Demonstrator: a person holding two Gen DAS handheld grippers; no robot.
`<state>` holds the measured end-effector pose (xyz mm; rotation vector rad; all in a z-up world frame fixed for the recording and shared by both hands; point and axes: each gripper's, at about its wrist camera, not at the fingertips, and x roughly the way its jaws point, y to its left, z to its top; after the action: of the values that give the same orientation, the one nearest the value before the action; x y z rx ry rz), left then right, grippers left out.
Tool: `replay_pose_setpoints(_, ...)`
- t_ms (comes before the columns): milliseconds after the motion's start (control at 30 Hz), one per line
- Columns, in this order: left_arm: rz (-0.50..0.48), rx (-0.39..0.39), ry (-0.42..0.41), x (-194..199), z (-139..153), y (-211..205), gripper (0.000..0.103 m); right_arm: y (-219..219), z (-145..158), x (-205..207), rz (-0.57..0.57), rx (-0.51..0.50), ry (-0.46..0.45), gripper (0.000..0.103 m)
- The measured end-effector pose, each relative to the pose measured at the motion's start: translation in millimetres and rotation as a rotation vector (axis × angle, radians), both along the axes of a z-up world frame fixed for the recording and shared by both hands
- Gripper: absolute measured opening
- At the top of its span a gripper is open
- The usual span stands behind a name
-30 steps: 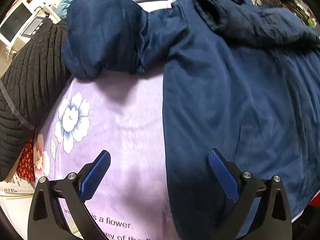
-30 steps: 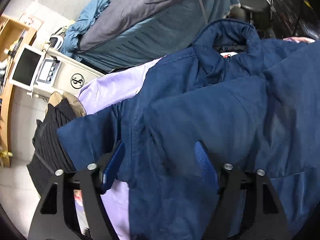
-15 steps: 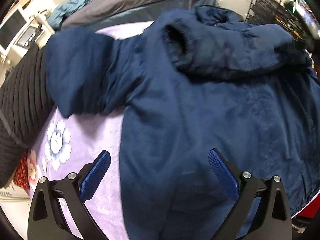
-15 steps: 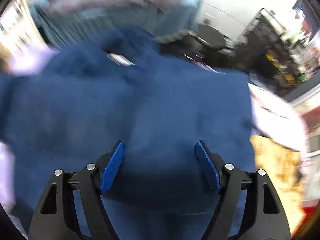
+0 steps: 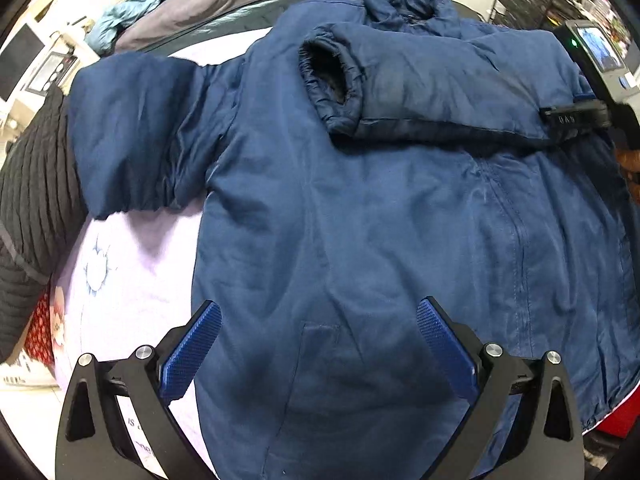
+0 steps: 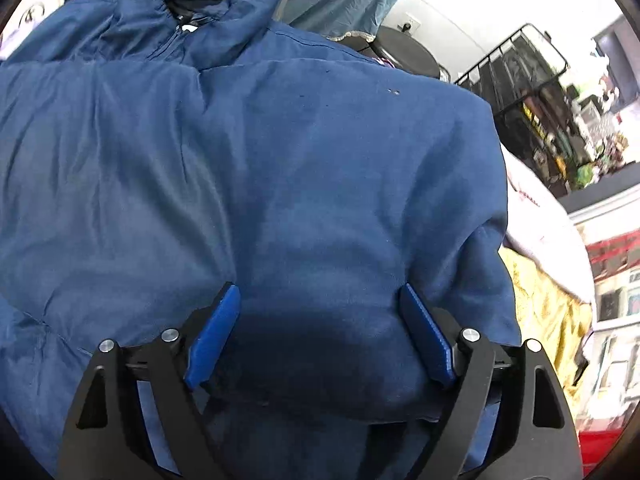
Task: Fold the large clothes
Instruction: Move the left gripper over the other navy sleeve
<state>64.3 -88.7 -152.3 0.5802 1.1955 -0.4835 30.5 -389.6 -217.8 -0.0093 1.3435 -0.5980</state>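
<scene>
Jacket (image 5: 360,220) edge (left) beside blanket (image 5: 132,280)

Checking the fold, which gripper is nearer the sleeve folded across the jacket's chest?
Right. The right gripper sits open against the folded sleeve. The left gripper hovers open over the jacket hem, well short of it.

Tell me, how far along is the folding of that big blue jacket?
Early on. Done: one sleeve is folded across the chest of the navy jacket, which lies front up on the lilac blanket. In hand: nothing is gripped; the left gripper and right gripper both hang open over the fabric. Left: the other sleeve is spread out to the side, and the body is unfolded.
</scene>
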Motion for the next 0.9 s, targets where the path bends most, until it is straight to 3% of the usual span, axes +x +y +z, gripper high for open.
replay_pose_setpoints(100,0.043,0.002,-0.008,3,0,12,0.097,10,11,-3,0.0,-0.006,-0.026,0.082)
replay_pose_setpoints(233,0.097,-0.018,-0.018,13,4,29,0.097,30,46,-15,-0.001,0.008,-0.138,0.082)
replay_pose_setpoints(433,0.241,-0.085,-0.006,47,8,62,0.096,70,80,-34,-0.017,0.198,-0.266,0.083)
replay_pose_setpoints(633,0.373,-0.125,0.001,75,10,91,0.096,125,63,-53,-0.01,0.362,-0.225,0.084)
replay_pose_setpoints(900,0.509,-0.21,0.045,90,5,126,0.096,160,31,-81,-0.087,0.453,-0.135,0.084)
